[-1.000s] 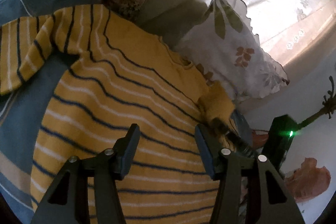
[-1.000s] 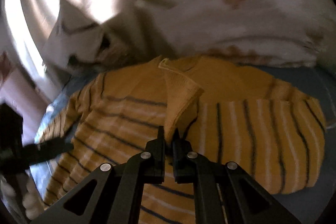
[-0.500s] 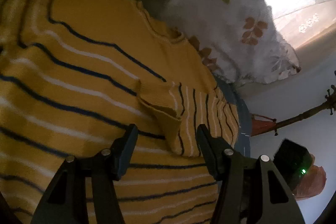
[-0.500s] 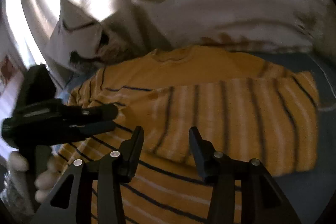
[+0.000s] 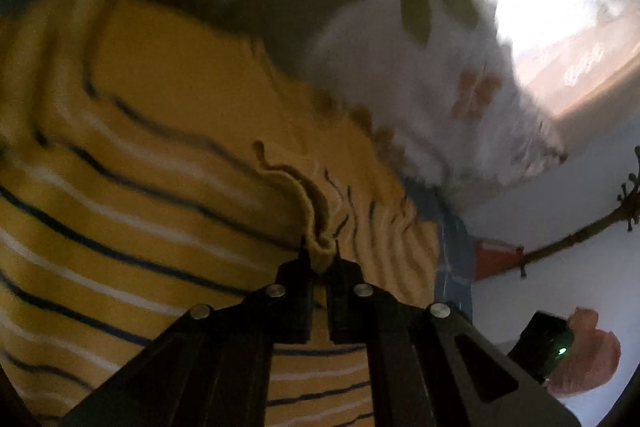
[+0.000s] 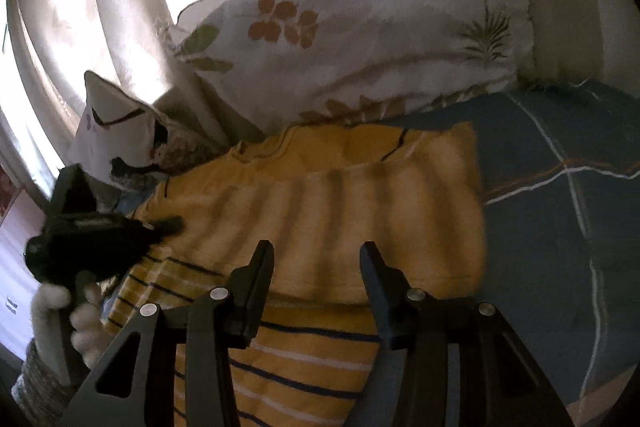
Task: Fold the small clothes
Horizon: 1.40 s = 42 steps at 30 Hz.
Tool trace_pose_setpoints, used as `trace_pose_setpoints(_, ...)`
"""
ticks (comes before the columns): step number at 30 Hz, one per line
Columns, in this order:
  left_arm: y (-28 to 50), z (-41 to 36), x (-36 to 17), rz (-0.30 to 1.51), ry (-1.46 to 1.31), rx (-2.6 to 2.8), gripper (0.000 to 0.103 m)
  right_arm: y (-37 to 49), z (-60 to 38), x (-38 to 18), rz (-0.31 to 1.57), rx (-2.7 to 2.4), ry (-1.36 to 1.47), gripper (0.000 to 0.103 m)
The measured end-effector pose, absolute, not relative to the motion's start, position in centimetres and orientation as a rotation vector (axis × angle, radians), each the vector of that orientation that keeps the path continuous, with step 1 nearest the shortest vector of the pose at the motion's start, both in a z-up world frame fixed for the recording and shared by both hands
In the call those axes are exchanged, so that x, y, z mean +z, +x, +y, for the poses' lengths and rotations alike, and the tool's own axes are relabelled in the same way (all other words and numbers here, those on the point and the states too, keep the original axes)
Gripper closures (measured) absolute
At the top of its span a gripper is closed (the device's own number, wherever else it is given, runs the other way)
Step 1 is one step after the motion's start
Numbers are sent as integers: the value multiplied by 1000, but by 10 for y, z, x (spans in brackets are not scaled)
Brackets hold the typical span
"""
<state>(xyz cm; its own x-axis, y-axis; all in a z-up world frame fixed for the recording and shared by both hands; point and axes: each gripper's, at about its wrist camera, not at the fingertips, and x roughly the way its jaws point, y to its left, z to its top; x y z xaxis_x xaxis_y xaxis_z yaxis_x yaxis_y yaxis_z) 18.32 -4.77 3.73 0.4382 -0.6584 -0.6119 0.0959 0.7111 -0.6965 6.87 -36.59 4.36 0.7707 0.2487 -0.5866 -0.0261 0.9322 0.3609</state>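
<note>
**Left gripper pinching sleeve cuff; right gripper spread above the folded sleeve**

The yellow knit sweater with navy and white stripes [image 5: 132,211] lies flat on the blue checked bedsheet [image 6: 560,227], its neckline just below the white leaf-print pillow [image 6: 360,39]. I take this pillow as my landmark.

My left gripper [image 5: 319,259] is pressed together on the ribbed yellow cuff [image 5: 320,247] of the sleeve, which bunches up between its fingers. The cuff sits on the sweater's chest, below the pillow. My right gripper [image 6: 316,267] is spread, holding nothing, and hangs over the sleeve [image 6: 360,227] folded across the body. In the right wrist view the left gripper [image 6: 168,223] reaches in from the side away from the sheet, held by a white-gloved hand [image 6: 68,311].

Handling, as I judge it:
- The knit is soft, light and limp. It will sag and stretch if lifted by one point.
- It is not slippery or fragile; a firm pinch on a doubled edge should hold.
- Best grip points: cuff, hem corners, shoulder seams.
- Thick ribbing may spring a fold open, so press each crease flat.

No containers are in view.
</note>
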Motion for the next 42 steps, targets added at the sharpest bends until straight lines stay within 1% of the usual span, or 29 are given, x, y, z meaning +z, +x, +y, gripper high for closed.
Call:
trace_pose_setpoints(4, 193, 4, 52, 963, -639, -385, 99, 71, -373, 43, 671, 144, 369, 54)
trace_pose_setpoints(7, 206, 31, 38, 987, -637, -294, 98, 83, -372, 36, 700, 137, 383, 53)
trace_pose_setpoints(9, 215, 44, 19, 1031, -627, -223, 98, 93, -370, 29, 720, 114, 376, 53)
trace_pose_setpoints(11, 221, 52, -4, 1089, -653, -206, 98, 102, -369, 26, 729, 89, 359, 53)
trace_pose_setpoints(13, 222, 56, -16, 1102, -698, -200, 97, 112, -368, 23, 744, 61, 340, 52)
trace_pose_setpoints(19, 218, 82, -22, 1083, -798, -252, 97, 136, -370, 4, 811, 4, 298, 52)
trace_pose_setpoints(21, 213, 91, -20, 1068, -794, -244, 94, 141, -371, -4, 846, -13, 293, 52)
trace_pose_setpoints(22, 211, 96, -17, 1063, -791, -231, 93, 142, -373, -7, 856, -19, 297, 48)
trace_pose_setpoints(24, 205, 109, -11, 1046, -799, -221, 93, 142, -375, -7, 851, -23, 301, 46)
trace_pose_setpoints(25, 200, 114, -8, 1036, -804, -223, 93, 142, -375, -6, 853, -32, 292, 42)
trace_pose_setpoints(26, 195, 122, -2, 1024, -801, -218, 92, 142, -376, -4, 854, -41, 281, 41)
trace_pose_setpoints(28, 179, 138, 13, 991, -772, -196, 85, 135, -377, 1, 841, -56, 260, 40)
trace_pose_setpoints(30, 156, 164, 29, 930, -754, -172, 72, 126, -378, 9, 818, -62, 248, 40)
trace_pose_setpoints(32, 135, 189, 39, 883, -752, -121, 66, 115, -377, 18, 797, -59, 248, 40)
trace_pose_setpoints(37, 76, 264, 49, 795, -733, 69, 61, 94, -362, 31, 768, -7, 242, 37)
trace_pose_setpoints(42, 31, 308, 34, 792, -781, 176, 59, 81, -331, 44, 744, 64, 222, 37)
